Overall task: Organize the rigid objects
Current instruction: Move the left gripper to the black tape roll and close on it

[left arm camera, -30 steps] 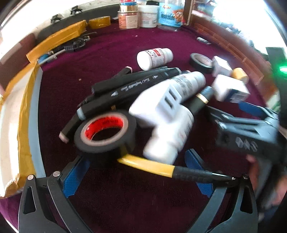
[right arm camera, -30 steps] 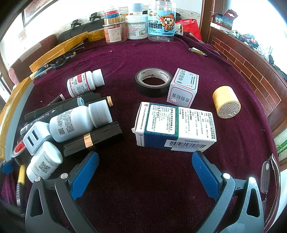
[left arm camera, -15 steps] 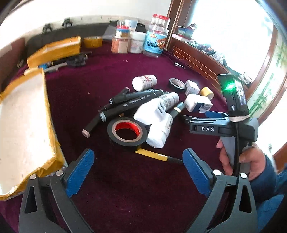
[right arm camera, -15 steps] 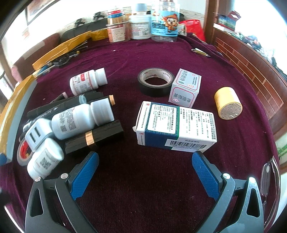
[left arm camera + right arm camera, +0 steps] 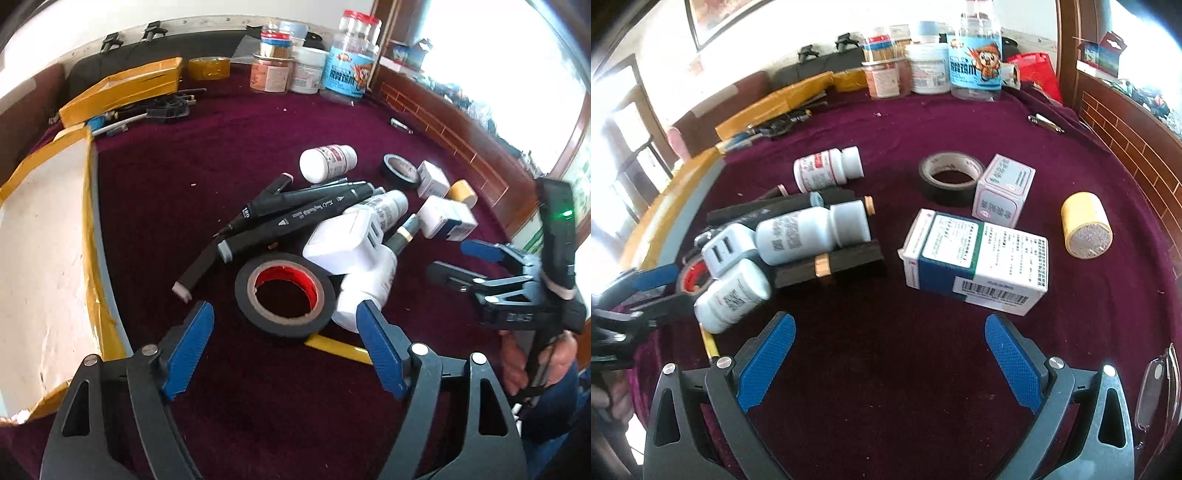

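The left gripper (image 5: 284, 325), jaws closing, holds nothing; the black tape roll (image 5: 284, 295) lies just beyond them. The right gripper (image 5: 890, 347) stands wide over bare maroon cloth (image 5: 886, 369). A barcoded medicine box (image 5: 975, 258) lies mid-tabletop; labelled jars (image 5: 975, 55) line the far edge.

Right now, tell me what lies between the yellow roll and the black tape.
A small pink-and-white medicine box, standing against the black tape and apart from the yellow roll; right wrist view.
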`<state>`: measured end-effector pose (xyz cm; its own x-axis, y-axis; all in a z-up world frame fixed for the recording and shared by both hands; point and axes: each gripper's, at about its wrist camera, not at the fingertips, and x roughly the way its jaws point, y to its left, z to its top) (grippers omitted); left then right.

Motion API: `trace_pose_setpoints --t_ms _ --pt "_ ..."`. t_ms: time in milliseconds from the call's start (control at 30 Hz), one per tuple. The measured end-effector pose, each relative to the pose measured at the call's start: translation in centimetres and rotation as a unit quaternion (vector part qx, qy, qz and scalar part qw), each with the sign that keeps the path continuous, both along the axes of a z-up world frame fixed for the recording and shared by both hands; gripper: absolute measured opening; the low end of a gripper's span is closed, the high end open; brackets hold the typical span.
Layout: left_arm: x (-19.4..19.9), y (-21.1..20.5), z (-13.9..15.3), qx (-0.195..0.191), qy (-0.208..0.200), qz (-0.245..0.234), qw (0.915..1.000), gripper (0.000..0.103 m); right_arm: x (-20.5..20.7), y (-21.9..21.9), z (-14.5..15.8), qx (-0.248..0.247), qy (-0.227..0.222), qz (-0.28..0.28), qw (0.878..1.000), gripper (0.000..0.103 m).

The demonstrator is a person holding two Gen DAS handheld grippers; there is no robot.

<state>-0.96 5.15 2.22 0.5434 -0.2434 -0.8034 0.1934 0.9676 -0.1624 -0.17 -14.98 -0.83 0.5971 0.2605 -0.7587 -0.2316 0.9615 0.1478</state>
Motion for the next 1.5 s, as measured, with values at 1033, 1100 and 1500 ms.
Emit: trace_pose_setpoints --t_ms 1033,1100,1500 --pt "0.0 0.0 0.2 0.017 0.002 -0.023 0.9996 0.080 -1.9 0.0 1.0 0.051 -0.043 0.049 0.997 0.075" --pt "0.7 0.0 -0.5 0.012 0.015 -0.015 0.9997 0.080 -2.1 -0.2 1.0 0.072 -0.048 0.064 0.994 0.075" --pt "2.3 -0.4 -1.4 0.034 0.011 -0.010 0.9993 0.082 -5.3 2.5 4.4 0.037 -0.135 0.157 0.978 0.063"
